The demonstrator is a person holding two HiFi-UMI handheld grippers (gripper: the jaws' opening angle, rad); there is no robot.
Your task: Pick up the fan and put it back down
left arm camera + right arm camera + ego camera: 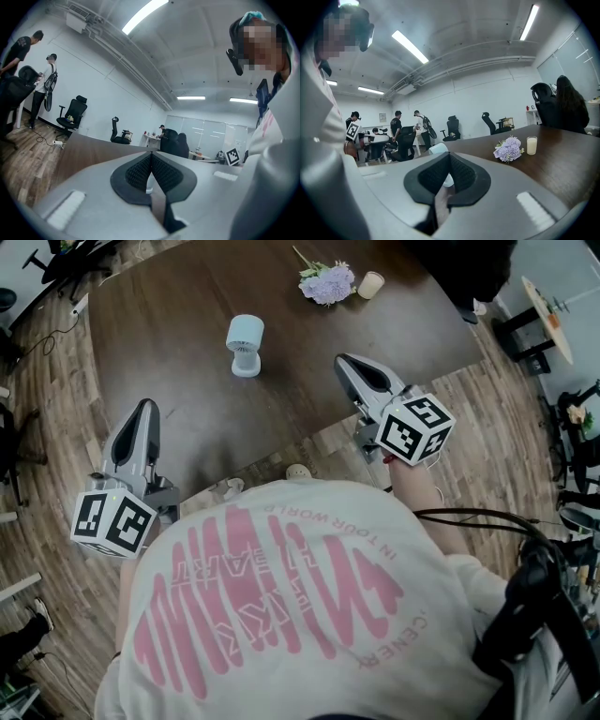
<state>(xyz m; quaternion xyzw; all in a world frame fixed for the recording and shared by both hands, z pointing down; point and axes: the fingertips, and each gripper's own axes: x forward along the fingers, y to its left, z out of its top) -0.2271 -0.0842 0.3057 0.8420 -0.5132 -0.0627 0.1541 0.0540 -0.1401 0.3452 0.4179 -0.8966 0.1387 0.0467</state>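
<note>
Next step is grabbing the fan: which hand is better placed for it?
Right, probably. The right tongs reach farther over the table, about level with the fan; the left tongs sit farther back from it. Both are shut and must open first.

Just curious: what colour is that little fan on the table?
Pale blue-white fan, clearest in the head view.

We find the head camera above the person's shoulders, looking steeply down on the table [169,324]. Each gripper camera rides close behind its jaws, facing nearly level across the tabletop. Head and right gripper views share the fan [245,345] and flowers [326,282].
</note>
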